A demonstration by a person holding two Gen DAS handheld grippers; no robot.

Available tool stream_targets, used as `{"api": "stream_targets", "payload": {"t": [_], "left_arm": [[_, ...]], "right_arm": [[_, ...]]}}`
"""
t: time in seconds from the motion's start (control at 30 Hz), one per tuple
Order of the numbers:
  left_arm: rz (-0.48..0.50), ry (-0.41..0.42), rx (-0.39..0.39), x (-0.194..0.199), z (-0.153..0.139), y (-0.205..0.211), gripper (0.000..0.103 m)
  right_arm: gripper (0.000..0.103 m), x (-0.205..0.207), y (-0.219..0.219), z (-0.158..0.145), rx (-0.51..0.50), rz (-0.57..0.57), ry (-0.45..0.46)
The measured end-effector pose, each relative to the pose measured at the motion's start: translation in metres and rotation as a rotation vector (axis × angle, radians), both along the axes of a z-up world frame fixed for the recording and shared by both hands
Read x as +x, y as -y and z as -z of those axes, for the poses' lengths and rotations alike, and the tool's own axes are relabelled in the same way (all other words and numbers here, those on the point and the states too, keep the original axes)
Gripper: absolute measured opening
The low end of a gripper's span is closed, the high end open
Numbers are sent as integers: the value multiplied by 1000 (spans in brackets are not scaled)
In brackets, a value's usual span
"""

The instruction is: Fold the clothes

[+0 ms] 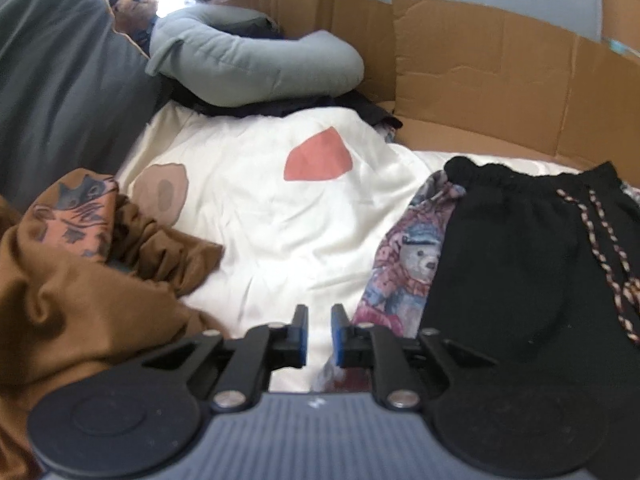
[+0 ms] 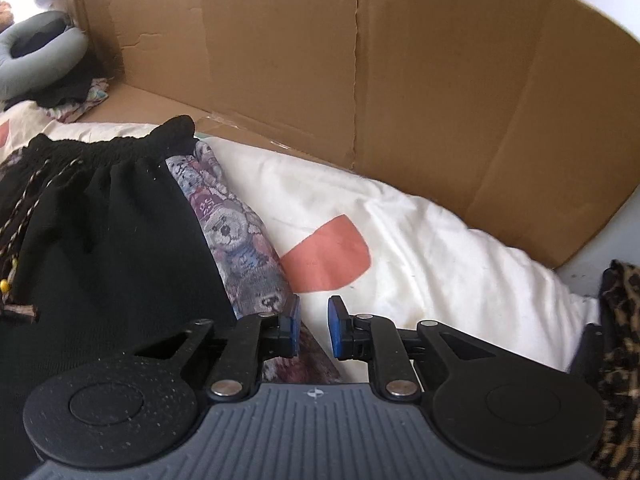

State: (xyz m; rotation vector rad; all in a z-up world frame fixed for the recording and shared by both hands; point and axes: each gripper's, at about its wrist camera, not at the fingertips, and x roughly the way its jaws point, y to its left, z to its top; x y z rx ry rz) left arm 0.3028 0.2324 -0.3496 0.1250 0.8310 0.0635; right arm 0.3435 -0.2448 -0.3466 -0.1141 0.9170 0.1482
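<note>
Black drawstring shorts (image 1: 520,256) (image 2: 104,232) lie flat on top of a bear-print garment (image 1: 404,264) (image 2: 240,240), both on a white quilt (image 1: 280,208) (image 2: 440,264). My left gripper (image 1: 319,316) hovers just left of the bear-print cloth's edge, its jaws slightly apart with only the quilt showing between them. My right gripper (image 2: 314,308) hangs at the right edge of that same cloth, jaws slightly apart and holding nothing. A crumpled brown garment (image 1: 80,288) with a cat print lies at the left.
Cardboard sheets (image 1: 500,80) (image 2: 360,80) stand along the far side. A grey cushion (image 1: 256,60) and a teddy bear (image 1: 134,4) sit at the back left on dark clothes. A leopard-print cloth (image 2: 620,340) lies at the right edge.
</note>
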Motion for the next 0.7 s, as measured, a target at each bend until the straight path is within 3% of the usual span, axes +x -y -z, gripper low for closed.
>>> {"api": "stream_targets", "payload": {"t": [0.13,0.37,0.53,0.6,0.7], "left_arm": [[-26,-18,-32,10,9,2,13],[29,-15,-30,12,10,17,15],[31,-45,-41,18,16,17,24],[30,-49,-36,20,18,17,32],[30,-53,-45,23,20,16,35]], "right_arm": [[16,7,-8,3,-6,6,4],[16,12,-19,4,14,-28,13],[17,17,-27,11,18,-61,-15],[25,19,-30,14,-1,-66,-19],[36,22,-30,16,-21,-65,-16]]}}
